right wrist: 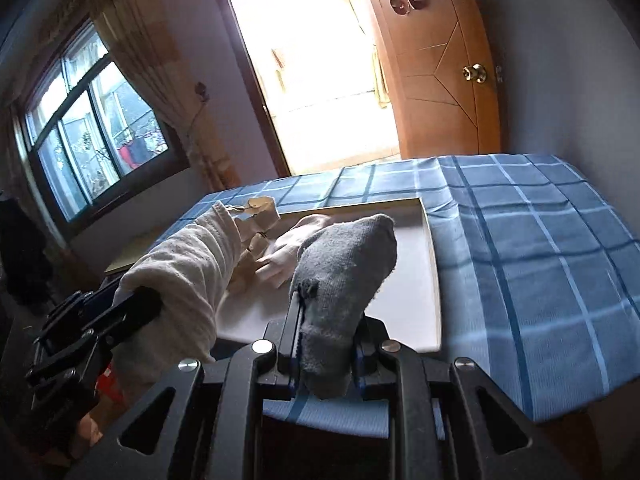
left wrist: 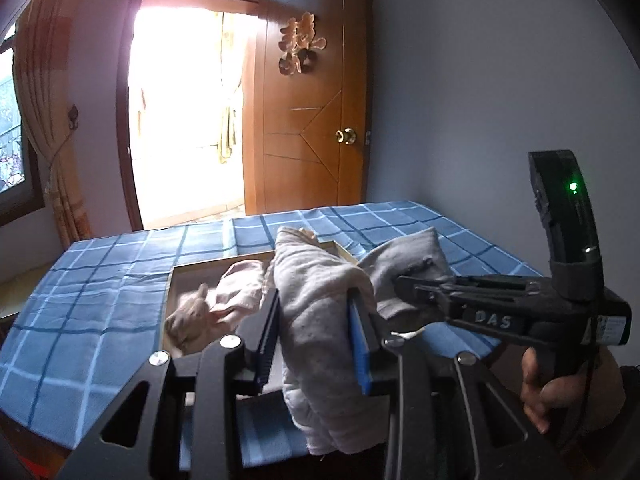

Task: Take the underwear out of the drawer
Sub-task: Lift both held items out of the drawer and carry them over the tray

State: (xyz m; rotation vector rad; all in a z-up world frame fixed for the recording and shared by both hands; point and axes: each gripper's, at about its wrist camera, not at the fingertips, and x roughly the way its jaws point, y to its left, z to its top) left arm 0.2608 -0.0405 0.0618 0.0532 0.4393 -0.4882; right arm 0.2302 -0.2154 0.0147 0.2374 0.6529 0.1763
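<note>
Both tongs are clenched on cloth: the left gripper (left wrist: 314,334) pinches a pale dotted garment (left wrist: 316,320) between its blue pads, and the right gripper (right wrist: 326,344) grips a grey knit piece (right wrist: 344,264) (which of the two counts as underwear I cannot say for sure). Each piece hangs limp over the fingers above the near end of the drawer (right wrist: 430,264), so both look light, soft and floppy; a pinch through a bunched fold seems the safest hold, since a single thin layer could slide out. Inside the drawer, more pinkish clothes (left wrist: 208,308) lie crumpled toward its left side. Its low rim could snag a trailing hem if the lift stays shallow. Around the drawer the blue checked cloth (right wrist: 540,240) lies bare, widest to the right, giving room to set things down.
</note>
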